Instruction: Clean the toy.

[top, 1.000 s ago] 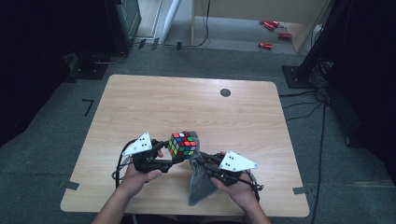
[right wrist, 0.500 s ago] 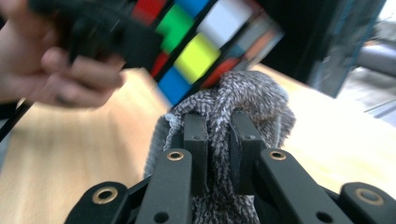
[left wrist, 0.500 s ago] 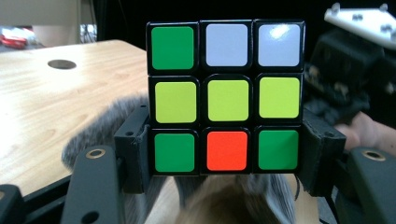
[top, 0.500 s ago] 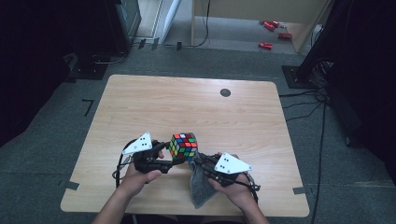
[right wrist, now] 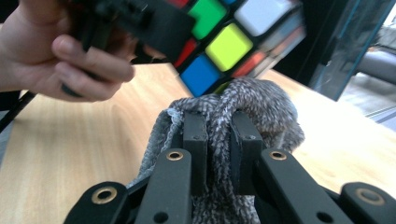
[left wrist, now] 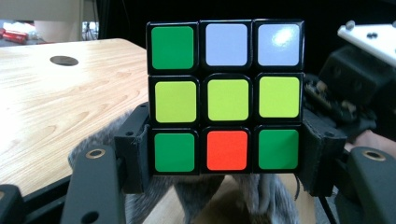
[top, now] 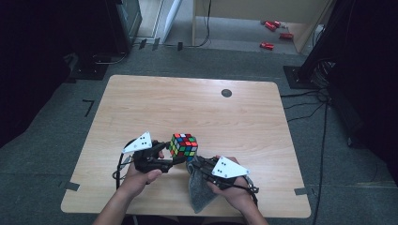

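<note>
A scrambled Rubik's cube (top: 184,145) hangs just above the wooden table (top: 187,103) near its front edge. My left gripper (top: 174,153) is shut on it. In the left gripper view the two jaws clamp the bottom layer of the cube (left wrist: 224,98) from both sides. My right gripper (top: 195,162) sits just right of and below the cube, shut on a grey knitted cloth (top: 199,194). In the right gripper view the cloth (right wrist: 261,107) is bunched between the closed jaws, right under the cube (right wrist: 224,42). The cloth (left wrist: 261,200) also shows beneath the cube.
A small black round disc (top: 226,93) is set in the table near its far edge. The person's left hand (right wrist: 46,51) holds the left gripper close by. Dark equipment and cables stand on the floor around the table, with red objects (top: 270,44) far behind.
My right gripper with the cloth has shifted slightly left, closer under the cube. The left gripper and cube have stayed put.
</note>
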{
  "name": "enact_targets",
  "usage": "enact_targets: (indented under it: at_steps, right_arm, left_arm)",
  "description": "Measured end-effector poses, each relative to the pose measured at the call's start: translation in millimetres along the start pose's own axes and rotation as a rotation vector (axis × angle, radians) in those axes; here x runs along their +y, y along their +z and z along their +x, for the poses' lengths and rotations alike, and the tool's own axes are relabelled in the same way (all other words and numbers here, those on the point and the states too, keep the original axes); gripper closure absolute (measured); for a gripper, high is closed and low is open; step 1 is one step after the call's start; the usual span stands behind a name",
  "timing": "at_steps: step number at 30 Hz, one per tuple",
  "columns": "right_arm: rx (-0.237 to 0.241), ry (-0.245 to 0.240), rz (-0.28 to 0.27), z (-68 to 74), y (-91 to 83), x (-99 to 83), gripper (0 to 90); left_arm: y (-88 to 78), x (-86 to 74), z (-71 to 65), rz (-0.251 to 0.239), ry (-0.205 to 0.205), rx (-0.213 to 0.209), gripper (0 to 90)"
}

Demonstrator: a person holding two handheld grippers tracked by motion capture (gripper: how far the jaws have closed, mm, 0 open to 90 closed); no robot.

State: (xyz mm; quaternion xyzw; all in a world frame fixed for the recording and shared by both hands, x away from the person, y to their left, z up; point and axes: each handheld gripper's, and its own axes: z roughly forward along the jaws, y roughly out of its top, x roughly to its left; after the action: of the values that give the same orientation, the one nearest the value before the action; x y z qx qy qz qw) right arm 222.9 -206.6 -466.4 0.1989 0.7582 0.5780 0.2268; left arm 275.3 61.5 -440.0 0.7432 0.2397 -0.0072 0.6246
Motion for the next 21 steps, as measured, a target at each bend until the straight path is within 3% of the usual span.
enact_targets:
  at_steps: [3,6,9,11,14,16,18,21]
  right_arm:
    - [-0.041,0.005,-0.035,-7.8,-8.0,3.3,80.1]
    - [-0.079,0.02,-0.062,-13.2,-13.3,4.4,80.1]
    - [-0.05,0.029,-0.043,-9.0,-7.9,-0.3,80.2]
    - [-0.018,0.043,-0.027,-2.4,-1.3,-3.2,79.7]
    - [0.028,0.118,-0.024,9.0,9.7,-4.2,79.4]
    - [0.023,0.167,-0.039,15.4,14.4,-2.4,79.5]
    - [0.033,0.234,-0.06,19.1,16.4,-0.1,79.6]
    - [0.006,0.309,-0.071,18.7,15.6,0.6,80.3]
  left_arm:
    - [3.4,-1.1,-2.5,0.034,0.009,-0.027,34.7]
    - [6.8,-1.9,-5.1,0.04,0.016,-0.015,34.7]
    - [4.1,-0.7,-5.0,-0.008,0.004,0.021,34.7]
    - [1.1,-1.5,-4.6,-0.068,-0.012,0.066,34.7]
    - [5.1,-5.9,-8.4,-0.107,-0.005,0.147,34.7]
    - [11.6,-10.6,-12.6,-0.107,0.006,0.191,34.7]
    - [16.5,-15.2,-14.6,-0.128,-0.008,0.205,34.7]
    - [17.7,-16.3,-17.9,-0.152,-0.002,0.229,34.7]
